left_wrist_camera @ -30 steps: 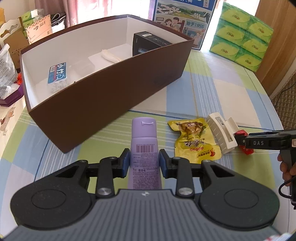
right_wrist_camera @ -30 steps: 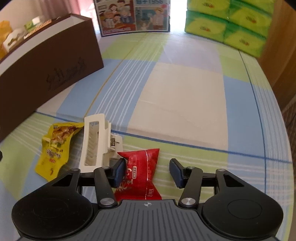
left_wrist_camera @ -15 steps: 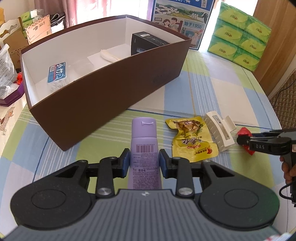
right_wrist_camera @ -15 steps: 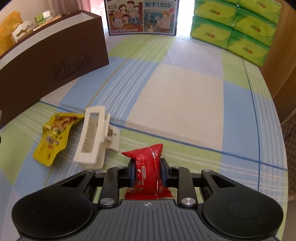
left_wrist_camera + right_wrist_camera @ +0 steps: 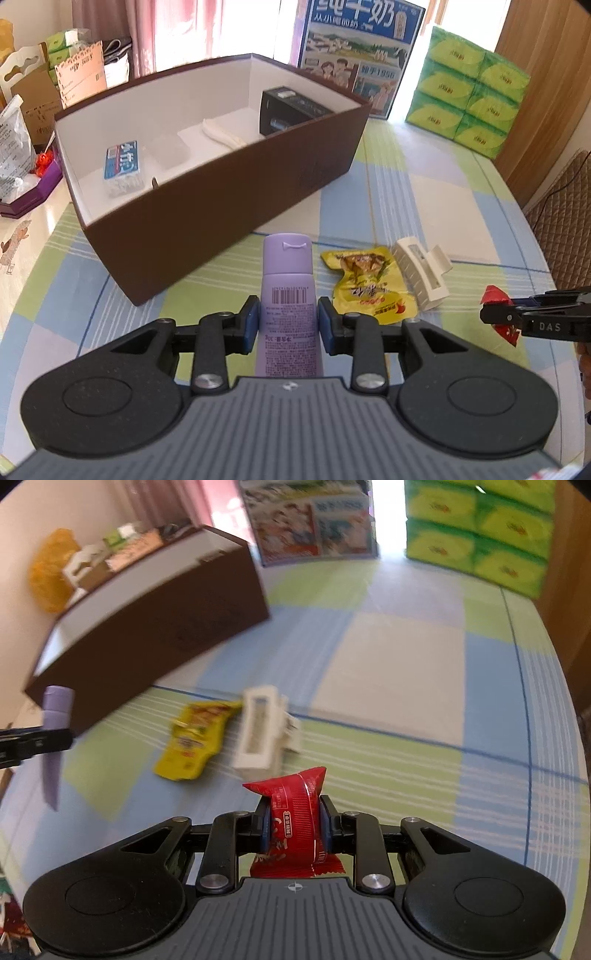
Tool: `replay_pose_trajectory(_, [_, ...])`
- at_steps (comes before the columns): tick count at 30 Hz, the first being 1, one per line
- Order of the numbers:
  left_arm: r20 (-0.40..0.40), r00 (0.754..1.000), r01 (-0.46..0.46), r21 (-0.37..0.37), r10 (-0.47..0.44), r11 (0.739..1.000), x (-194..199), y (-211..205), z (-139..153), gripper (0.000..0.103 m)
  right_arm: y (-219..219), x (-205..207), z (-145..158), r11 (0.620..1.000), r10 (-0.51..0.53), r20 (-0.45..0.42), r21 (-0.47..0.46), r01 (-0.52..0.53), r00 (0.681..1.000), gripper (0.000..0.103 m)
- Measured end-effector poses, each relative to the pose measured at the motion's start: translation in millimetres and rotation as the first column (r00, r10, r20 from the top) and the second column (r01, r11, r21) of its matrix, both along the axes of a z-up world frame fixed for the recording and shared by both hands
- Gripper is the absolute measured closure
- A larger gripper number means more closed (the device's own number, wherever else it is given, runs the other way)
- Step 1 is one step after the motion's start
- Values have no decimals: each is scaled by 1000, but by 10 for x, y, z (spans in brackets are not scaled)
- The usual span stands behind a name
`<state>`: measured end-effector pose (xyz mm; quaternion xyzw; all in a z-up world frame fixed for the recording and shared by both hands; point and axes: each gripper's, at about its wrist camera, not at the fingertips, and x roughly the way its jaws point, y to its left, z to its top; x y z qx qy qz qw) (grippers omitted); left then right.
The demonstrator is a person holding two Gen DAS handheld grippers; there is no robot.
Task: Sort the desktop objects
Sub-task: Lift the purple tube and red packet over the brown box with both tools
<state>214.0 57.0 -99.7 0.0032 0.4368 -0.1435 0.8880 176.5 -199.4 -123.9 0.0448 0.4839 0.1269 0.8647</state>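
Your left gripper (image 5: pixel 288 325) pinches the purple plastic bottle (image 5: pixel 288 295), your right gripper (image 5: pixel 294 829) pinches the red crinkly packet (image 5: pixel 295 812), and beside the brown cardboard box (image 5: pixel 236 206) the yellow snack pouch (image 5: pixel 369 291) and white plastic clip (image 5: pixel 421 277) wait.

A lilac plastic tube with a barcode (image 5: pixel 288 295) sits clamped, cap forward. A crinkled red snack sachet (image 5: pixel 297 812) is pinched upright. A yellow foil snack packet (image 5: pixel 369 288) and white plastic claw clip (image 5: pixel 419 273) lie side by side near the open brown cardboard box (image 5: pixel 221 199).
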Motion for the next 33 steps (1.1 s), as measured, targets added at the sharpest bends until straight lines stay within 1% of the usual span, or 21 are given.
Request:
replay_pose_trajectory(8, [59, 998, -14, -41, 17, 999, 5, 102, 299, 75, 322, 47, 391, 991, 124, 84, 30, -127, 989, 81])
replay_pose_trajectory(13, [110, 993, -25, -63, 31, 998, 83, 189, 525, 75, 593, 260, 557, 980, 190, 132, 41, -196, 973, 81])
replay_pose_trajectory(18, [154, 987, -35, -80, 47, 996, 246, 305, 727, 75, 896, 526, 765, 963, 254, 194, 40, -266, 948, 81])
replay_pose_trajectory(26, [190, 979, -54, -92, 71, 994, 738, 482, 932, 75, 1352, 1116, 1080, 936, 328, 287, 30, -351, 900, 81])
replay_pose_trajectory(29, [184, 979, -70, -105, 88, 992, 991, 575, 959, 75, 1488, 1399, 1104, 925, 355, 294, 23, -378, 887, 81])
replay_pose_trajectory(33, [179, 978, -96, -77, 108, 992, 1330, 687, 903, 75, 1678, 1762, 1053, 917, 388, 280, -18, -400, 878, 81])
